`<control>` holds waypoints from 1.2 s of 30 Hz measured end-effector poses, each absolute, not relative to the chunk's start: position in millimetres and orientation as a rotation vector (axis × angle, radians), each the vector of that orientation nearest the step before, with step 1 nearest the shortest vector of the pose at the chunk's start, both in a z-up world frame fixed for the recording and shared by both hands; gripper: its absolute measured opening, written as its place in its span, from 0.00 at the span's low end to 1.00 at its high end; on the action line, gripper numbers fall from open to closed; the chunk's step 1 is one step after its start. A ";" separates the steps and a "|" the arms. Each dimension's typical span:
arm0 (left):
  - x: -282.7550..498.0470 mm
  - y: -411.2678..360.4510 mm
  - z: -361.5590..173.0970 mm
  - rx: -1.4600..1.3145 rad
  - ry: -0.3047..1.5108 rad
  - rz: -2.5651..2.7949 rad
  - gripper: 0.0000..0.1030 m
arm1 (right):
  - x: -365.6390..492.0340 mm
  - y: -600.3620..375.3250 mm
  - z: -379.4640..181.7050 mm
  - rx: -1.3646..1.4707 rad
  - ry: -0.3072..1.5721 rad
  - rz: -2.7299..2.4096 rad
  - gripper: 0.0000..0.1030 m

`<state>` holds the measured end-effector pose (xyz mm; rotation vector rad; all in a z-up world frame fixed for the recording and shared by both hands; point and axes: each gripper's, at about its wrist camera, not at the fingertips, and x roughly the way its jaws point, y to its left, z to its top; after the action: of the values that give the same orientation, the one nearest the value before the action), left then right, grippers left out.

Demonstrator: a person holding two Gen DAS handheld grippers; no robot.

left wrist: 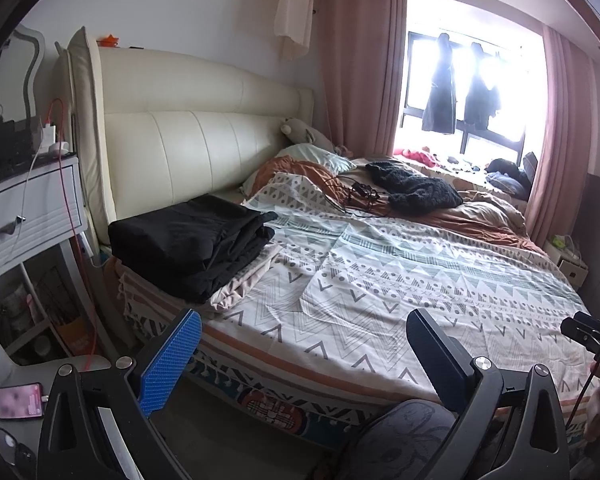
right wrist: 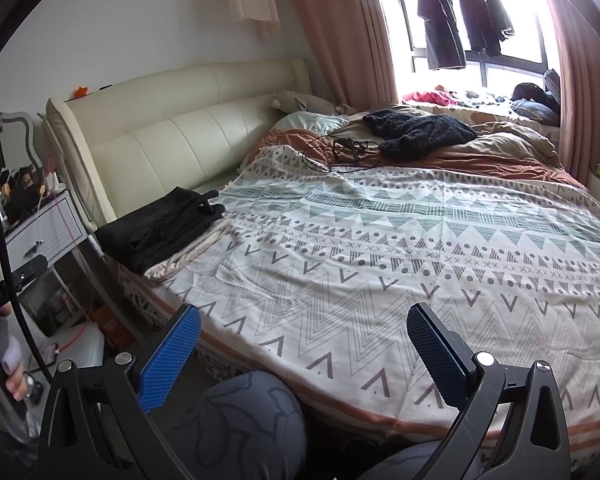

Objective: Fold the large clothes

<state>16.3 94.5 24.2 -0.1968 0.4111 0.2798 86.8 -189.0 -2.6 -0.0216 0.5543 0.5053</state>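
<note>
- Left gripper (left wrist: 304, 354): jaws spread wide, nothing between them; held low at the foot side of the bed (left wrist: 380, 304), above the person's knee in grey printed trousers (left wrist: 400, 440).
- Right gripper (right wrist: 304, 354): likewise released, jaws wide apart, empty; over the near edge of the bed, knee below it.
- Folded black clothes (left wrist: 188, 240): neat stack at the near left corner of the mattress, just beside the cream headboard (left wrist: 188, 140); resting on a folded pale striped cloth (left wrist: 244, 280). Same stack at left in right wrist view (right wrist: 160, 228).
- Patterned bedspread (left wrist: 420, 280): white with grey and teal zigzags, lying flat across most of the bed.
- Dark knitted garment (left wrist: 416, 188): unfolded, crumpled, far side of the bed near the window (left wrist: 460, 92); touching rust-coloured bedding (left wrist: 480, 220).
- Black cable (left wrist: 356, 196): loose tangle just beside the knitted garment.
- Dark garments (left wrist: 440, 100): hanging at the window, between pink curtains (left wrist: 360, 72).
- White nightstand (left wrist: 28, 208): left of the headboard, red cable (left wrist: 66, 184) trailing down its front.
- Phone (left wrist: 20, 400): lit screen, lower left, surface beneath unclear.
</note>
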 end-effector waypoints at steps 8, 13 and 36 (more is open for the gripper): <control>12.7 95.6 25.6 -0.197 0.414 0.273 1.00 | 84.5 -191.5 -1.0 -0.010 0.555 0.491 1.00; 14.0 93.2 26.4 -0.189 0.414 0.267 1.00 | 84.7 -194.7 -1.0 0.001 0.558 0.481 1.00; 14.0 88.3 23.1 -0.182 0.409 0.258 1.00 | 82.9 -196.7 -4.8 0.014 0.572 0.476 1.00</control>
<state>14.0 88.3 23.1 -0.1823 0.4091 0.2578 82.9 -196.7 -4.8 0.0135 0.5724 0.4764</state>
